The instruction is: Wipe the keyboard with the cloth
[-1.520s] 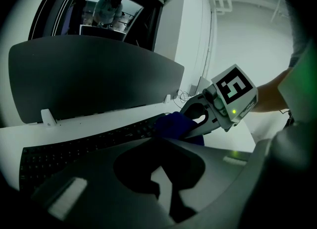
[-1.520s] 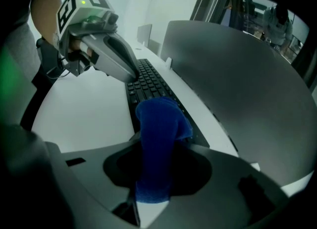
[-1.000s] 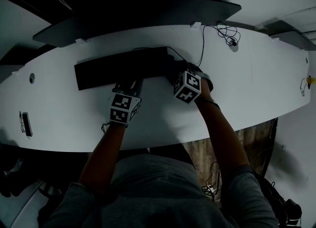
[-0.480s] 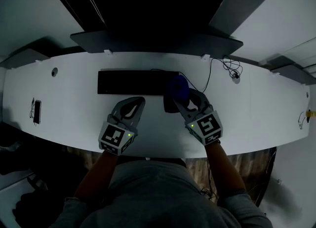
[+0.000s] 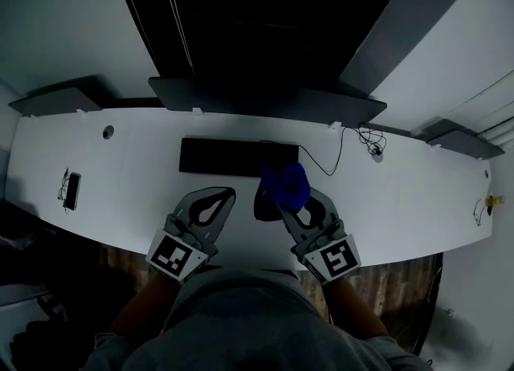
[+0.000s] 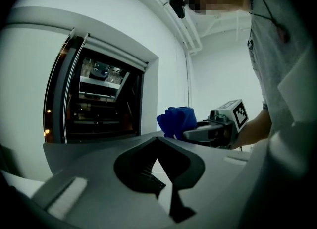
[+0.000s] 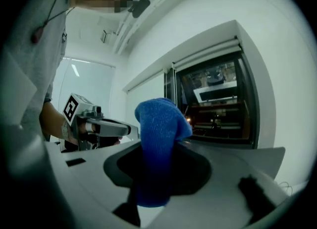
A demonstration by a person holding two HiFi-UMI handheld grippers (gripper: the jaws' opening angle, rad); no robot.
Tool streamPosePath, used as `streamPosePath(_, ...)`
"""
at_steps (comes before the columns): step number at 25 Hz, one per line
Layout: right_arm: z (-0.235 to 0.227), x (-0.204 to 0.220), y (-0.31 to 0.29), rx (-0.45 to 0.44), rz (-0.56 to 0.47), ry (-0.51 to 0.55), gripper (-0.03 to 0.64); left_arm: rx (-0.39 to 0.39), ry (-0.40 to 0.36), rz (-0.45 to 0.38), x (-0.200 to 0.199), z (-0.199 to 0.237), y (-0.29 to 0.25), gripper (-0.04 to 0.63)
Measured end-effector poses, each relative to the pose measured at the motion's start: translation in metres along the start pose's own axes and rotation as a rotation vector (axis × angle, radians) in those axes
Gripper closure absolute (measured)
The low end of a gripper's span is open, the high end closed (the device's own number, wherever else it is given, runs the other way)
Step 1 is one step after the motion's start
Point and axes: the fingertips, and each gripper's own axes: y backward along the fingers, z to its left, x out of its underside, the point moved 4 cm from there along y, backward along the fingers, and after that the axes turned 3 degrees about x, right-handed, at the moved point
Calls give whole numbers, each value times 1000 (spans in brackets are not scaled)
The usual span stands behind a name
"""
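Print that can be made out is limited to the black-and-white square markers (image 5: 331, 258) on the cube at the rear of each gripper; they carry blocky patterns, not letters. A long white counter with a smooth, curved front edge (image 5: 418, 193) carries a flat black rectangular keyboard (image 5: 233, 156), which lies lengthwise near the counter's far edge. A thin black cable (image 5: 341, 148) loops across the surface to the keyboard's right, and a small dark flat object (image 5: 71, 190), too small to identify, sits well apart at the counter's left end. The bright blue cloth (image 7: 158, 134) has a fine, nubbly woven texture and is bunched into a soft rounded lump. It is pinched between the matt grey moulded jaws of the right gripper (image 5: 287, 205), standing up above their tips. In the head view the cloth shows just in front of the keyboard's right end, and whether it touches the keys cannot be told. The left gripper (image 6: 157, 139), of the same grey plastic, has its jaws closed tip to tip with nothing between them, leaving a spade-shaped hollow behind the tips. It is near the right gripper, over bare counter in front of the keyboard. Behind both, a dark glass-fronted cabinet (image 6: 99, 99) with lit shelves is set into a white wall.
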Motion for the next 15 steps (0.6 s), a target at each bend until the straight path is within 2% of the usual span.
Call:
streamPosePath(5,27,-17,-14,26,-18,33,479,34,5,-25,-13,7,19,588)
streamPosePath(9,37,-23,-23,54,-24,51,479,58,-43,-26,-11,15,25,588)
streamPosePath(15,48,-29,-25,90,-18,75,479,83,-63,-60,-13,19,34,588)
